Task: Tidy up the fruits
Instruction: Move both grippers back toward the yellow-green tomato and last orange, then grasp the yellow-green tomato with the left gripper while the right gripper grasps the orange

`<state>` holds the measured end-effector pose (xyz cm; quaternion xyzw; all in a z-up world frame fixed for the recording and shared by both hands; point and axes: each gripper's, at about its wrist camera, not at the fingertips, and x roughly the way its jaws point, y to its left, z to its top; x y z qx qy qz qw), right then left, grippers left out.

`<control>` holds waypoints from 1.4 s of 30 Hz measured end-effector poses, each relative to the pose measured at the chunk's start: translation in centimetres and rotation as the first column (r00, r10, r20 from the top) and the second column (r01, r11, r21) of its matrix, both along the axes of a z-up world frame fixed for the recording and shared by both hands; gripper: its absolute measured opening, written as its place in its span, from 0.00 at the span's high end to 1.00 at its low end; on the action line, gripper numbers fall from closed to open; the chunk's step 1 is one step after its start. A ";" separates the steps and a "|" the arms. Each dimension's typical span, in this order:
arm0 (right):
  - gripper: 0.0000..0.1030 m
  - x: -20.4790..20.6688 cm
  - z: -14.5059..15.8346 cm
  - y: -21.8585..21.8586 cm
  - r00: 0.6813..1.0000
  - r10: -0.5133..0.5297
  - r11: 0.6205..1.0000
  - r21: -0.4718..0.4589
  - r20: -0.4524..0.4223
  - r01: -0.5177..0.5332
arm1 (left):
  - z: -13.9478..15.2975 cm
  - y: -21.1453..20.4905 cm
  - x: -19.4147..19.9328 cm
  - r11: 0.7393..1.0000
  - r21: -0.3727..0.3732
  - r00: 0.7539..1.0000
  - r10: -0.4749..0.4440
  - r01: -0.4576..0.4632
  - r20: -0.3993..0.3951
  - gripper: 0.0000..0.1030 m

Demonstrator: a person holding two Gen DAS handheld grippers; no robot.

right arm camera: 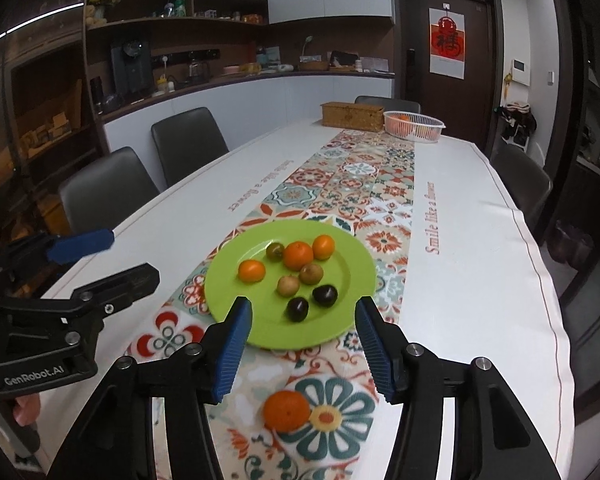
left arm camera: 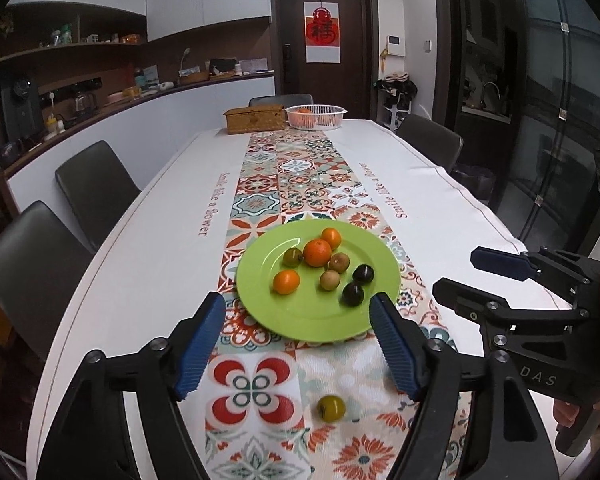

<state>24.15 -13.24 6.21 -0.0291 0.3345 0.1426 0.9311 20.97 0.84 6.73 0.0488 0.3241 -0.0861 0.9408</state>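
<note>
The left gripper [left arm camera: 298, 300] is hovering with its jaws apart and nothing between them; a small round olive-green fruit [left arm camera: 331, 408] is lying on the patterned runner of the desk [left arm camera: 140, 272], below and just behind the blue pads. The right gripper [right arm camera: 304, 308] is likewise standing with its jaws apart and empty, a round orange tangerine [right arm camera: 286, 410] sitting on the runner beneath them, slightly blurred, seemingly untouched. Ahead of both, a round lime-green plastic plate [right arm camera: 340, 320] is carrying 8 fruits: 3 orange, 3 greenish-brown, 2 dark purple.
</note>
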 end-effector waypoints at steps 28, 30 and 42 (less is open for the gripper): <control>0.47 -3.4 -7.1 0.8 0.984 0.023 0.998 -0.057 -0.178 -0.033 | -7.7 0.6 -3.3 0.999 -0.022 0.987 -0.039 0.036 -0.157 0.25; 0.47 -3.2 -7.6 0.8 0.982 0.022 0.998 -0.062 -0.189 -0.034 | -8.2 0.6 -3.2 0.999 -0.019 0.985 -0.043 0.040 -0.168 0.25; 0.47 -2.1 -9.6 0.8 0.972 0.016 0.996 -0.079 -0.236 -0.036 | -10.9 0.3 -1.8 0.997 -0.038 0.972 -0.070 0.063 -0.223 0.25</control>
